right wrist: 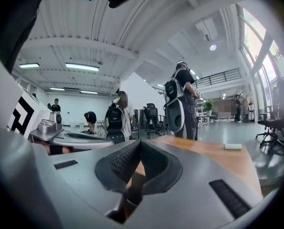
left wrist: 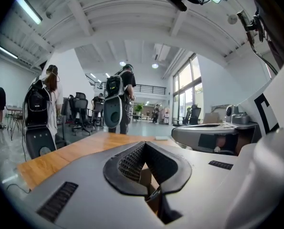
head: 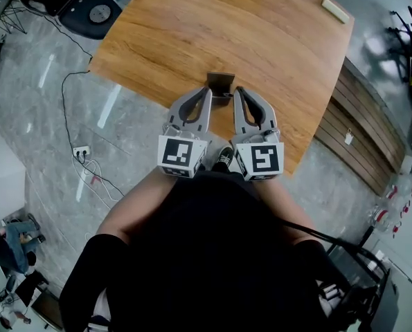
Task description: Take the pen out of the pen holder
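A small dark pen holder (head: 221,83) stands on the wooden table (head: 261,40) near its front edge. I cannot make out a pen in it. My left gripper (head: 207,91) and right gripper (head: 238,90) are held side by side close to the person's body, tips pointing at the holder from either side. Both pairs of jaws meet at the tips with nothing gripped. In the left gripper view the left gripper (left wrist: 144,144) is shut, and only a brown surface shows through its loop. The right gripper (right wrist: 140,142) looks the same in the right gripper view.
A small white block (head: 334,10) lies at the table's far right corner. Cables and a power strip (head: 81,151) lie on the grey floor to the left. People with backpacks (left wrist: 120,104) and office chairs stand beyond the table.
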`<state>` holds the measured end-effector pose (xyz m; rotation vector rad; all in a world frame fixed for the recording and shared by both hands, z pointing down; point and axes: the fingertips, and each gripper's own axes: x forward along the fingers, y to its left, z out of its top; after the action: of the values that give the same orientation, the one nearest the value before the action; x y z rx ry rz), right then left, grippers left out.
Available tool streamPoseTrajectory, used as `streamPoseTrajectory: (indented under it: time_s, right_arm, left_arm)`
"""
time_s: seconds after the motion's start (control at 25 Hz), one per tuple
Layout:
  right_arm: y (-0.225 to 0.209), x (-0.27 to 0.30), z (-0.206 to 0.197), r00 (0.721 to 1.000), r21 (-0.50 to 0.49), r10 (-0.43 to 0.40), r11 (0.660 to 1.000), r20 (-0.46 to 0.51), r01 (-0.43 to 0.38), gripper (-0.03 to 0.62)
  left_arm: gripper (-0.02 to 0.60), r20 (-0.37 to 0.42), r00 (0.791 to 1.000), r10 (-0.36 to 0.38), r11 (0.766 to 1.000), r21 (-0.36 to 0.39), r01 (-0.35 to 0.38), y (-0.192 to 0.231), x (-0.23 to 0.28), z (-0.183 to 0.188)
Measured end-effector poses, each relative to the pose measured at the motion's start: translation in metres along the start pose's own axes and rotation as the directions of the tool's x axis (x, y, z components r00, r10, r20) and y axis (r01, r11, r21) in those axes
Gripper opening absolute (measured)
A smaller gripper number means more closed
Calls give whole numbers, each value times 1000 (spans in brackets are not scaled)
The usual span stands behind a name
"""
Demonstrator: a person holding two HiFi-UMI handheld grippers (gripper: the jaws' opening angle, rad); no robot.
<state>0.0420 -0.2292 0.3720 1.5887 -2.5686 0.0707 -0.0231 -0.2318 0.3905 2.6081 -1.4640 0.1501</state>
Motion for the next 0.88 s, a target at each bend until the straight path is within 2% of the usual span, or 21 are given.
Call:
streamPoseTrajectory:
  time_s: [0.12, 0.36, 0.88]
  right_arm:
    - [4, -6, 19, 998, -9, 0, 1000, 63, 0, 13]
    - [7, -12, 40, 994, -18, 8, 1000, 106, -7, 12]
    - [3, -9, 49, 993, -25, 13, 1000, 114, -10, 12]
  left_arm:
    - [6, 26, 1000, -4, 1000, -2, 4, -3, -3, 14]
    - [6, 73, 997, 1, 1000, 16, -2, -11, -8, 36]
    - [6, 91, 996, 4, 999, 36, -7, -9, -1, 46]
